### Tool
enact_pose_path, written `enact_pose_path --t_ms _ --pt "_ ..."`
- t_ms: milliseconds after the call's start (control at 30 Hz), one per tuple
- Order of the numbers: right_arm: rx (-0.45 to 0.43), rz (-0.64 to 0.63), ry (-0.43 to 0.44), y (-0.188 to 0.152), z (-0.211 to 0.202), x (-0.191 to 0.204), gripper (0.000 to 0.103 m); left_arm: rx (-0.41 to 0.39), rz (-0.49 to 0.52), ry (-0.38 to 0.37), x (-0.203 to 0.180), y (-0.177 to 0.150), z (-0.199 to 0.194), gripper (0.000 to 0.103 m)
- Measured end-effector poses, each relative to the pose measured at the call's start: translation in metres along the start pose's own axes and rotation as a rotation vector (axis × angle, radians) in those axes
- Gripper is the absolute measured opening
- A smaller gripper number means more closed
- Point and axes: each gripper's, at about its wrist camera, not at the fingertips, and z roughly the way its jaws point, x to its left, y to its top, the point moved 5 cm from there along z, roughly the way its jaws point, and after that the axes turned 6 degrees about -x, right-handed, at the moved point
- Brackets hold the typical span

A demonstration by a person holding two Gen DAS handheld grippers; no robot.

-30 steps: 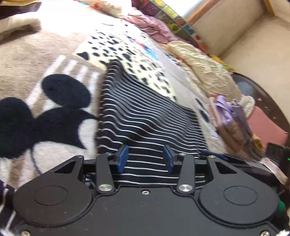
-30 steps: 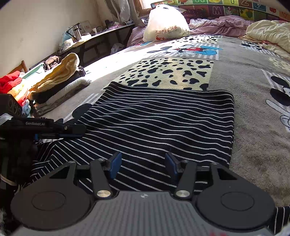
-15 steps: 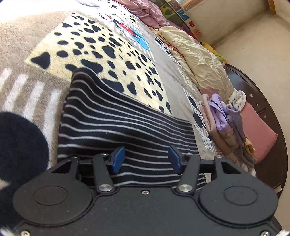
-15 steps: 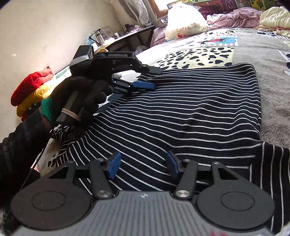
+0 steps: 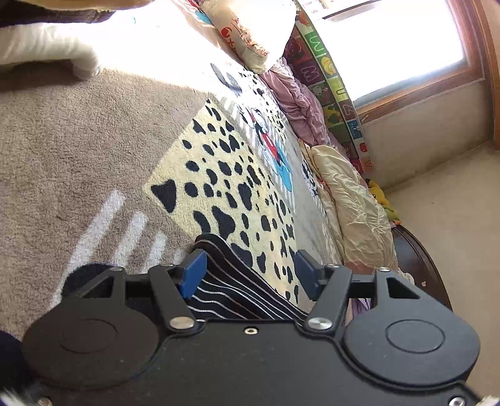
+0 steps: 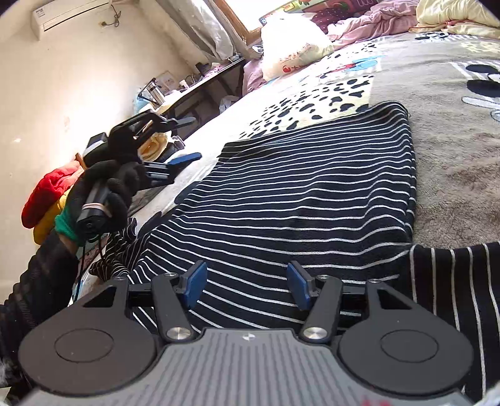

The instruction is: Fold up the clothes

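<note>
A black shirt with thin white stripes (image 6: 297, 193) lies spread flat on the bed blanket (image 6: 443, 131). One sleeve (image 6: 453, 296) trails off at the lower right. My right gripper (image 6: 247, 284) hovers low over the shirt's near part, open, with nothing between its blue pads. A gloved hand (image 6: 106, 184) holds my left gripper (image 6: 187, 139) open in the air beside the shirt's left edge. In the left wrist view, a corner of the striped shirt (image 5: 225, 281) shows between the wide-open fingers of the left gripper (image 5: 249, 274), not clamped.
Folded red and yellow clothes (image 6: 47, 200) are stacked at the left by the wall. A white bag (image 6: 293, 47) and a pink quilt (image 6: 375, 22) lie at the bed's far end. A cream quilt (image 5: 353, 203) runs along the bed's edge. A desk (image 6: 200, 84) stands behind.
The left gripper has swung off the shirt's middle toward its far-left corner and rolled sideways. The right gripper has tilted and stays over the near part. Both stay open.
</note>
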Motion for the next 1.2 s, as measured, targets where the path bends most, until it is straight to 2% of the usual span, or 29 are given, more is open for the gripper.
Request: enact_pose_path --t_ms 67,200,267,433,600,700,800,1000,1033,1067,1200 --pt "-0.011 0.026 0.0 0.0 0.0 -0.004 0.054 -0.053 0.0 0.016 0.003 0.001 -0.032 0.062" --pt "-0.027 -0.032 -0.041 -0.004 0.0 0.013 0.057 -0.159 0.0 0.047 0.009 0.004 -0.097 0.062" --pt "-0.033 -0.094 -0.034 -0.008 0.0 0.033 0.057 -0.208 0.038 0.128 0.018 -0.002 -0.13 0.062" --pt "-0.026 -0.293 0.062 -0.026 0.014 0.111 0.056 -0.208 0.062 0.207 0.048 -0.008 -0.156 0.062" --pt "0.027 -0.408 0.148 -0.057 0.041 0.175 0.056 -0.198 0.079 0.274 0.078 -0.014 -0.179 0.062" --pt "0.063 -0.438 0.139 -0.075 0.055 0.193 0.055 -0.192 0.089 0.314 0.096 -0.017 -0.193 0.062" --pt "0.079 -0.432 0.071 -0.087 0.058 0.197 0.054 -0.185 0.099 0.354 0.113 -0.021 -0.207 0.06" --pt "0.077 -0.342 0.005 -0.099 0.057 0.182 0.055 -0.122 0.274 0.19 0.072 -0.042 -0.196 0.059" --pt "0.076 -0.346 0.002 -0.101 0.058 0.182 0.055 -0.111 0.304 0.16 0.064 -0.046 -0.194 0.05" --pt "0.077 -0.36 -0.005 -0.103 0.06 0.183 0.055 -0.1 0.334 0.129 0.057 -0.049 -0.192 0.016" --pt "0.079 -0.411 -0.027 -0.109 0.063 0.188 0.057 -0.055 0.455 0.008 0.026 -0.065 -0.185 0.014"
